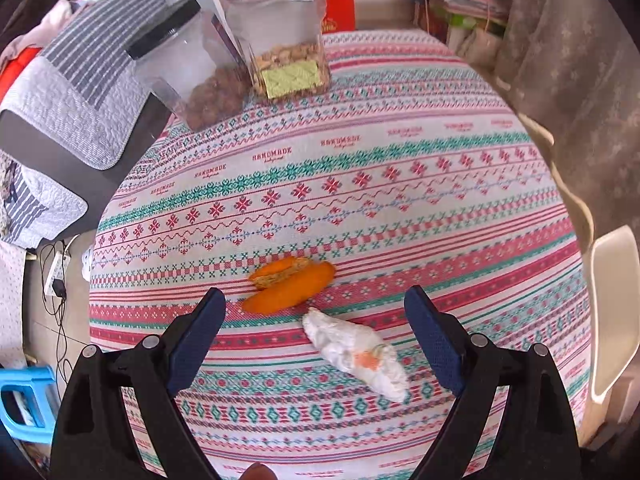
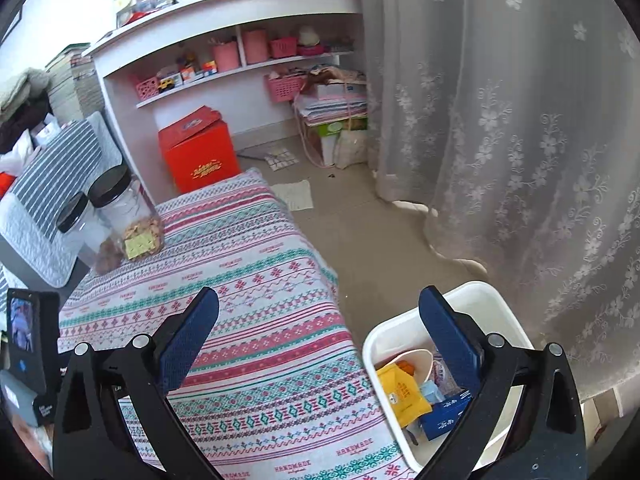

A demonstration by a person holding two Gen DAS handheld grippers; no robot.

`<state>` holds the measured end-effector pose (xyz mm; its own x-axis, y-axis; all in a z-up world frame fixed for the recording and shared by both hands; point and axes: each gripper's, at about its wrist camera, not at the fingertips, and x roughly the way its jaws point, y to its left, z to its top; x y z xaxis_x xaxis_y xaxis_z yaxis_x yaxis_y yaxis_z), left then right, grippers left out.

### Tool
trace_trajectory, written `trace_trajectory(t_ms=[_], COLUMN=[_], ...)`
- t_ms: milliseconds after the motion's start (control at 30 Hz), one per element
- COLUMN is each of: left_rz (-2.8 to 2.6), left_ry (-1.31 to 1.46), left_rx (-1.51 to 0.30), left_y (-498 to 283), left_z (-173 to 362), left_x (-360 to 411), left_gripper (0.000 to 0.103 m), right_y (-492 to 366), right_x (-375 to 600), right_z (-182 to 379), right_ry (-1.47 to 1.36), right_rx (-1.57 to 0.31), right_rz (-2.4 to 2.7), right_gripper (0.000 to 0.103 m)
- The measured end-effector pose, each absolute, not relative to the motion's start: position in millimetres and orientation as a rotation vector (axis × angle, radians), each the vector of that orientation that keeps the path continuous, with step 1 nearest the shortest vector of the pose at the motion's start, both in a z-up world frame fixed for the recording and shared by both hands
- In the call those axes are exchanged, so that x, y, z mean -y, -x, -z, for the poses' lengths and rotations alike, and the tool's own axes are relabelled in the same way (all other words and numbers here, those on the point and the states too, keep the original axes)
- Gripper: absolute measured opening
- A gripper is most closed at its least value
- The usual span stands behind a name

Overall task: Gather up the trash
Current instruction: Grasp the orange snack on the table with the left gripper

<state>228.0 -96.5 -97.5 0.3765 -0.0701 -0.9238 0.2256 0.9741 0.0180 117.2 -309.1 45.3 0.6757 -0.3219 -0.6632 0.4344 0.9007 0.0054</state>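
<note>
On the patterned counter (image 1: 400, 208), two clear jars (image 1: 276, 28) stand at the far left corner. Nearer, the orange peel (image 1: 292, 286) lies with its long axis running from lower left up to the right. Just beside it, the crumpled tissue (image 1: 354, 350) slants from upper left down to the right. The left gripper (image 1: 316, 312) hovers above both, fingers spread wide and empty. The right gripper (image 2: 320, 316), fingers likewise spread and empty, straddles the counter's edge and a white bin (image 2: 496, 304) holding wrappers.
</note>
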Motion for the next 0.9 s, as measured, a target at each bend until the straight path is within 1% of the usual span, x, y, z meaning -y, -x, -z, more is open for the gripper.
trace_trajectory(t_ms=[167, 267, 300, 333, 367, 400, 467, 500, 533, 633, 767, 900], left_rz=[0.269, 0.27, 0.275, 0.295, 0.318, 0.336, 0.357, 0.361, 0.363, 0.345, 0.236, 0.138], left_ry=[-0.16, -0.236, -0.25, -0.246, -0.238, -0.233, -0.229, -0.219, -0.192, -0.066, 0.067, 0.246], left_rx=[-1.266, -1.299, -1.306, -1.321, -1.337, -1.349, -1.347, -1.341, -1.336, -1.307, -1.266, -1.183], left_y=[-253, -261, -263, -265, -267, -267, -266, -265, -264, -262, -251, -222], left_z=[125, 143, 148, 152, 156, 159, 162, 162, 161, 155, 149, 121], left_x=[91, 95, 94, 92, 90, 87, 79, 75, 68, 41, -4, -53], left_gripper=[0.088, 0.088, 0.085, 0.078, 0.073, 0.062, 0.053, 0.044, 0.038, 0.027, 0.023, 0.022], right_y=[-134, -144, -148, -151, -153, -156, -161, -163, -165, -174, -183, -195], right_x=[291, 282, 280, 277, 273, 269, 260, 258, 255, 249, 238, 204], right_z=[-37, -29, -27, -24, -22, -20, -16, -14, -12, 0, 13, 30], right_ry=[-0.162, -0.181, -0.186, -0.187, -0.18, -0.168, -0.143, -0.135, -0.133, -0.161, -0.181, -0.048], right_rx=[-0.758, -0.802, -0.817, -0.829, -0.838, -0.847, -0.864, -0.873, -0.886, -0.93, -0.974, -1.017], right_rz=[0.384, 0.345, 0.332, 0.323, 0.318, 0.311, 0.293, 0.283, 0.271, 0.227, 0.179, 0.071], right_gripper=[0.096, 0.096, 0.096, 0.096, 0.096, 0.096, 0.096, 0.096, 0.096, 0.096, 0.096, 0.096])
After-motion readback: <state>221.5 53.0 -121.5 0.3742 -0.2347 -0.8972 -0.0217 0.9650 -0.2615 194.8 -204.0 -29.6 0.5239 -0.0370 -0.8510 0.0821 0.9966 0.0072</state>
